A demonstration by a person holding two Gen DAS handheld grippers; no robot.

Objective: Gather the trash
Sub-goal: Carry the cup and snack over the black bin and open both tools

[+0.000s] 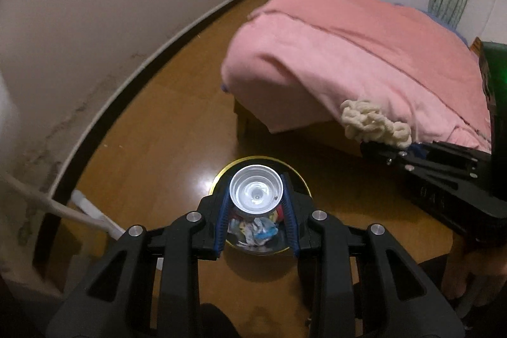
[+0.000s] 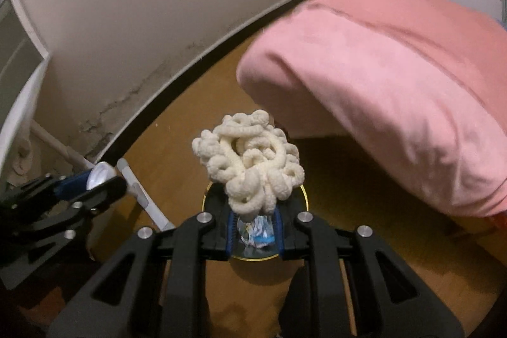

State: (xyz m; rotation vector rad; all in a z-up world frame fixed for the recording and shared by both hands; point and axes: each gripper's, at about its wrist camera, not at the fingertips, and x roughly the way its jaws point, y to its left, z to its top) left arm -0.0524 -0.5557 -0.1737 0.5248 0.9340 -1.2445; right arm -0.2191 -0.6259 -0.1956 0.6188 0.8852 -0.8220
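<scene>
The left gripper point(image 1: 256, 195) points steeply down with its blue-padded fingers point(image 1: 221, 220) clenched on a silver can point(image 1: 256, 194), whose concave end faces the camera. Directly below the can stands a round trash bin point(image 1: 299, 179) with a gold rim on the wooden floor point(image 1: 158, 132); crumpled wrappers point(image 1: 253, 230) lie inside it.

The right gripper point(image 2: 253, 211) also tilts down over the same bin point(image 2: 304, 195), its fingers point(image 2: 231, 230) grasping a cream-white clump of curly, cord-like material point(image 2: 250, 160) that bulges out above the pads. In the left wrist view this clump point(image 1: 374, 122) shows at the right, in front of the bed's pink blanket point(image 1: 348, 53). The 2 grippers hang near each other, apart. A pale wall point(image 1: 126, 5) with a dark baseboard curves behind.
</scene>
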